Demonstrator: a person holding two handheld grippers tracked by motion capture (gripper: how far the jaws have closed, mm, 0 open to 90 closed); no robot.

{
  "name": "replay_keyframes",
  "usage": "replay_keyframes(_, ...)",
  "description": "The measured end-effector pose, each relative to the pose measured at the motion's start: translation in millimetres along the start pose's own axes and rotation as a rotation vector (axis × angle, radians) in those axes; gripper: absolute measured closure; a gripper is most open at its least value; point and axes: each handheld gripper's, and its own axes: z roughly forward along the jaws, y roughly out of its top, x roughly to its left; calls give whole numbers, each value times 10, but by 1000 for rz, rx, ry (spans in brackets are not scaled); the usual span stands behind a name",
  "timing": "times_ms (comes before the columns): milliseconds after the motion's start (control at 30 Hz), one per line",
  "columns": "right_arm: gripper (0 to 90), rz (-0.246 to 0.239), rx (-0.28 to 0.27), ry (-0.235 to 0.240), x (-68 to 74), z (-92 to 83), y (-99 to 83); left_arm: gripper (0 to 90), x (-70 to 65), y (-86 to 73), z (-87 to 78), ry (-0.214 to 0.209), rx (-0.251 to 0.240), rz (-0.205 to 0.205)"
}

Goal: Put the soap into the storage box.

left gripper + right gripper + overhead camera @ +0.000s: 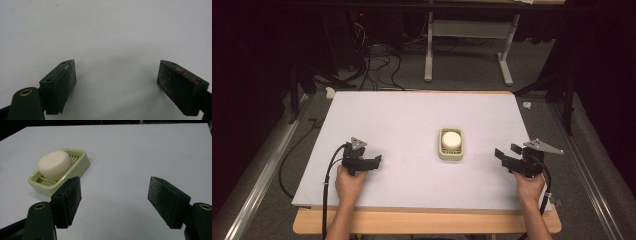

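Soap (451,139) sits untouched in its soap dish (450,155) mid-worktop (412,120), nothing handled yet, with left tool (377,159) and right tool (507,150) both open, empty, well apart from it.

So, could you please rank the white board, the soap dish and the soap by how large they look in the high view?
1. White board, by far the largest.
2. Soap dish, pale green, near the board's middle.
3. Soap, a round white bar lying inside the dish.
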Motion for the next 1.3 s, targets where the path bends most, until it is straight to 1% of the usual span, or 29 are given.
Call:
replay_keyframes(233,277,8,18,3,23,41,-57,161,0,0,0,0,0,0)
replay_keyframes(467,277,2,27,7,47,75,-85,161,0,0,0,0,0,0)
replay_keyframes(633,278,9,39,9,65,121,-110,161,-1,0,0,1,0,1)
replay_keyframes(767,278,-3,40,13,95,167,-110,161,-1,0,0,0,0,0)
replay_keyframes(1067,278,-15,68,15,187,298,-114,161,-1,0,-1,2,0,1)
replay_keyframes(1300,278,-41,90,5,232,375,-124,160,-2,0,-1,1,0,0)
